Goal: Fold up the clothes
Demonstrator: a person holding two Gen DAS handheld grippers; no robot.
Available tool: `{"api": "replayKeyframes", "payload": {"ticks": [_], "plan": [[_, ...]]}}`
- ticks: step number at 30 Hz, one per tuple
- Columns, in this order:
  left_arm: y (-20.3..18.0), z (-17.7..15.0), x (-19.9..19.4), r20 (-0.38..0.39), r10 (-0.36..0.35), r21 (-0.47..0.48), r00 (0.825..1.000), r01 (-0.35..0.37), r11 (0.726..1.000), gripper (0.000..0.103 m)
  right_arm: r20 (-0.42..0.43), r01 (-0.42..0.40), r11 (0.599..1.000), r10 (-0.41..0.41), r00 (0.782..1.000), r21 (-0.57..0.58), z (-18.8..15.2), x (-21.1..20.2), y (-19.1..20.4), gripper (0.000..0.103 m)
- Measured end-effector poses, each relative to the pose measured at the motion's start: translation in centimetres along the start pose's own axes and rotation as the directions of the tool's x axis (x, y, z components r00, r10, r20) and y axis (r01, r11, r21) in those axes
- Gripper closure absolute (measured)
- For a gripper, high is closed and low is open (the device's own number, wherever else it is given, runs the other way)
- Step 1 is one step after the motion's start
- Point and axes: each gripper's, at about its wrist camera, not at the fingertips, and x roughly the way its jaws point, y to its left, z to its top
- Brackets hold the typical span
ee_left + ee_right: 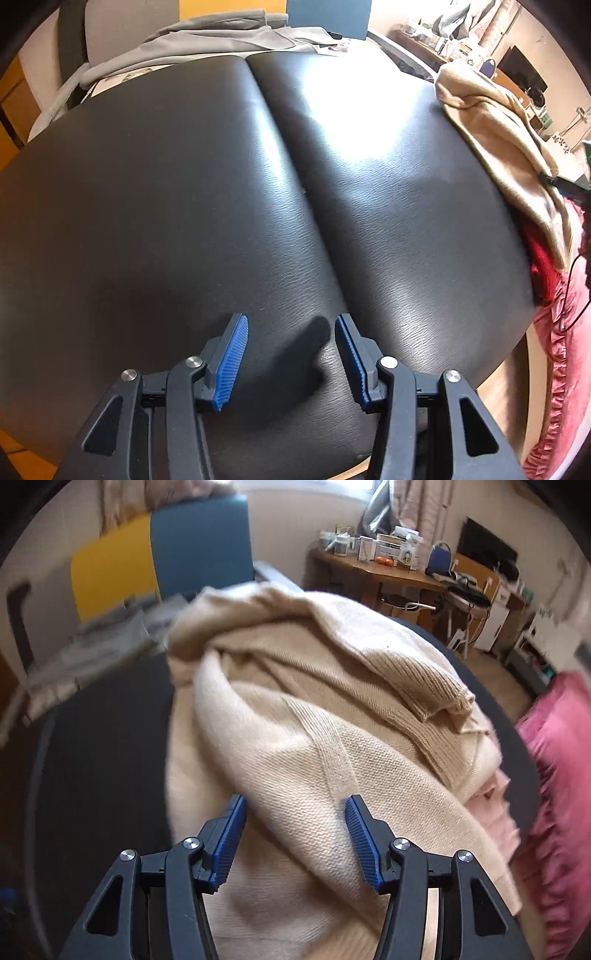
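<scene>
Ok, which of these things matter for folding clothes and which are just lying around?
For the job:
- crumpled beige knitted sweater
- grey garment at the far edge
- pink ruffled fabric
- black padded leather surface

Lying about:
- cluttered wooden desk
- blue handbag
- dark screen

Beige knitted sweater (pixel 314 709), unfolded, heaped on a black padded surface (pixel 184 203).

The garment is seen crumpled in loose overlapping folds, with a ribbed hem or cuff (pixel 436 686) turned up on top and a flat knitted band running diagonally across its front. In the left wrist view it is draped over the surface's far right edge. A grey garment (pixel 221 33) is laid at the far end.
</scene>
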Motion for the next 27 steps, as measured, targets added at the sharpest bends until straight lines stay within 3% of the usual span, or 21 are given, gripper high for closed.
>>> {"api": "replayKeyframes", "payload": {"ticks": [1,2,5,9,12,14,15,18,19,22,24,26,27], "plan": [[-0.2,0.1,0.1,0.002,0.005,0.008,1.0,-0.005,1.0,0.053,-0.005,0.029,0.999,-0.029,1.0,-0.017,-0.2,0.3,0.1,0.059],[-0.3,0.1,0.2,0.005,0.016,0.021,1.0,-0.016,1.0,0.053,-0.01,0.045,0.999,-0.045,0.999,-0.021,-0.4,0.5,-0.1,0.078],[-0.7,0.2,0.1,0.015,0.025,0.05,1.0,-0.026,0.998,0.053,-0.003,0.015,0.999,-0.015,1.0,0.029,-1.0,-0.1,-0.9,0.086],[-1.8,0.4,-0.5,0.036,-0.044,0.076,0.998,0.041,0.996,0.054,0.056,-0.078,0.991,0.072,0.996,0.111,-2.1,-2.6,-1.5,0.086],[-2.7,1.0,0.2,0.006,-0.238,0.056,0.971,0.238,0.97,0.055,0.078,-0.186,0.968,0.175,0.981,0.171,-3.7,-3.9,-1.1,0.092],[-3.5,1.9,0.2,-0.011,-0.322,0.031,0.947,0.322,0.946,0.055,0.094,-0.301,0.926,0.286,0.953,0.23,-4.8,-4.2,-0.4,0.1],[-4.0,2.5,-0.3,0.0,-0.333,0.045,0.943,0.332,0.942,0.055,0.108,-0.362,0.895,0.345,0.932,0.261,-5.6,-4.3,0.0,0.1],[-6.7,4.4,-1.4,0.009,-0.376,0.097,0.927,0.373,0.923,0.055,0.164,-0.526,0.783,0.501,0.85,0.332,-8.6,-4.8,1.8,0.1],[-8.1,4.3,-2.1,0.006,-0.403,0.108,0.915,0.401,0.91,0.055,0.176,-0.554,0.763,0.527,0.831,0.333,-9.6,-5.4,2.6,0.099],[-12.7,4.7,-4.0,0.018,-0.499,0.151,0.866,0.491,0.858,0.055,0.197,-0.589,0.74,0.556,0.808,0.325,-12.7,-7.9,4.0,0.096],[-16.0,6.5,-4.1,-0.004,-0.57,0.178,0.822,0.561,0.808,0.054,0.21,-0.579,0.74,0.54,0.815,0.343,-14.6,-9.1,3.5,0.078],[-19.2,8.0,-3.7,-0.041,-0.611,0.178,0.79,0.608,0.774,0.054,0.223,-0.56,0.743,0.514,0.828,0.367,-16.6,-10.1,2.7,0.035],[-21.1,8.9,-3.2,-0.07,-0.636,0.171,0.768,0.637,0.751,0.054,0.225,-0.547,0.747,0.499,0.837,0.377,-17.4,-10.5,2.4,0.03]]}}
